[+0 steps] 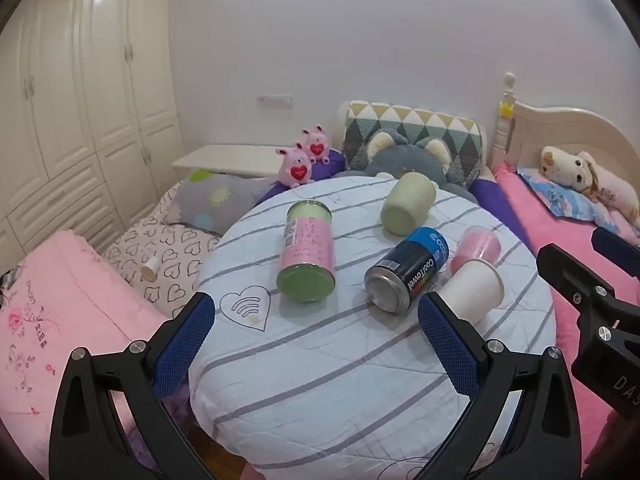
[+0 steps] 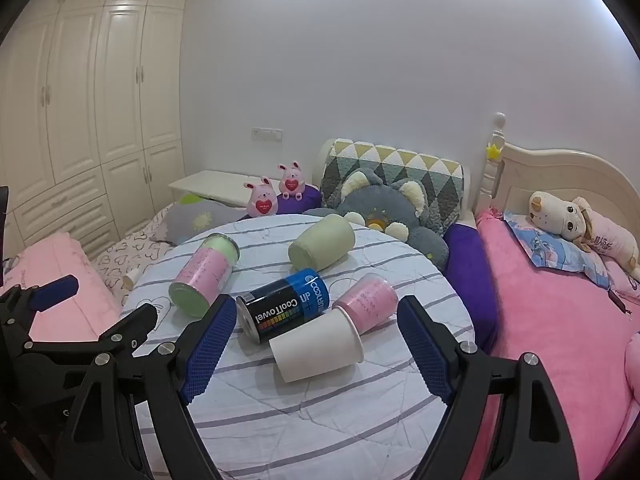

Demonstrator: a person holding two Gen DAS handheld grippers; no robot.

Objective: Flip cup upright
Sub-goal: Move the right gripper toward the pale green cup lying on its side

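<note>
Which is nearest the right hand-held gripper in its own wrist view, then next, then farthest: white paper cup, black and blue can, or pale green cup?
From the right hand-held gripper:
1. White paper cup, lying on its side between the fingers.
2. Black and blue can, lying just behind it, slightly left.
3. Pale green cup, on its side at the table's far edge.

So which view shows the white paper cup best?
The right wrist view: the white paper cup lies on its side, whole, between that gripper's open fingers. In the left wrist view the left gripper's finger hides part of the white paper cup.
</note>
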